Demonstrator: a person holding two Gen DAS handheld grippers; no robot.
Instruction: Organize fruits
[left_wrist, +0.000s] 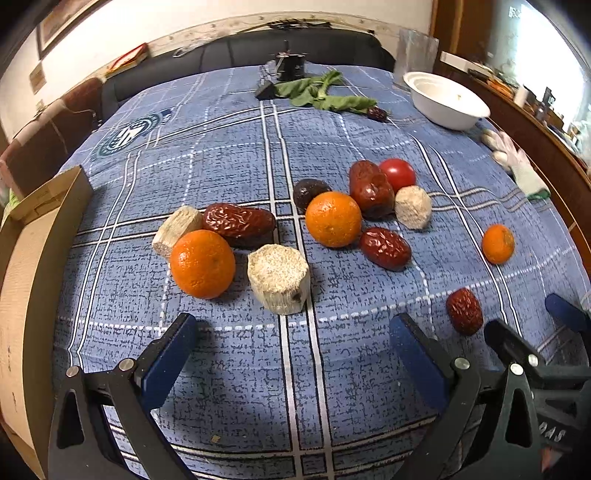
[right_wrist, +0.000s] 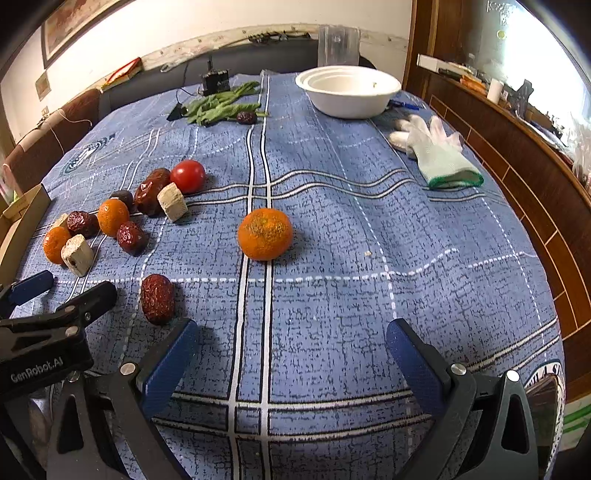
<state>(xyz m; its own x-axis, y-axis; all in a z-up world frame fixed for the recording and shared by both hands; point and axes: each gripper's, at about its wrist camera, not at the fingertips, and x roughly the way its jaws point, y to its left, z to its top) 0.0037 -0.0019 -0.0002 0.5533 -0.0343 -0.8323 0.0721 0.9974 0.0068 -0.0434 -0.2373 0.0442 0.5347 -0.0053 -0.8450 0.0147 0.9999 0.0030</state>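
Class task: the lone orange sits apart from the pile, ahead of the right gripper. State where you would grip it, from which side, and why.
Grip the lone orange across its widest middle, coming straight forward and down with the right gripper, whose jaws stand open. It is round, so any opposite sides likely serve; it rests alone on the blue tablecloth, with bare cloth to both sides for the fingers.

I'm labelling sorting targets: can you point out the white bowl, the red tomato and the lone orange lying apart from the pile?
white bowl (right_wrist: 354, 107): right wrist view, on its outer front wall.
red tomato (right_wrist: 187, 176): right wrist view, middle of its skin.
lone orange (right_wrist: 265, 234): right wrist view, centre of its peel.
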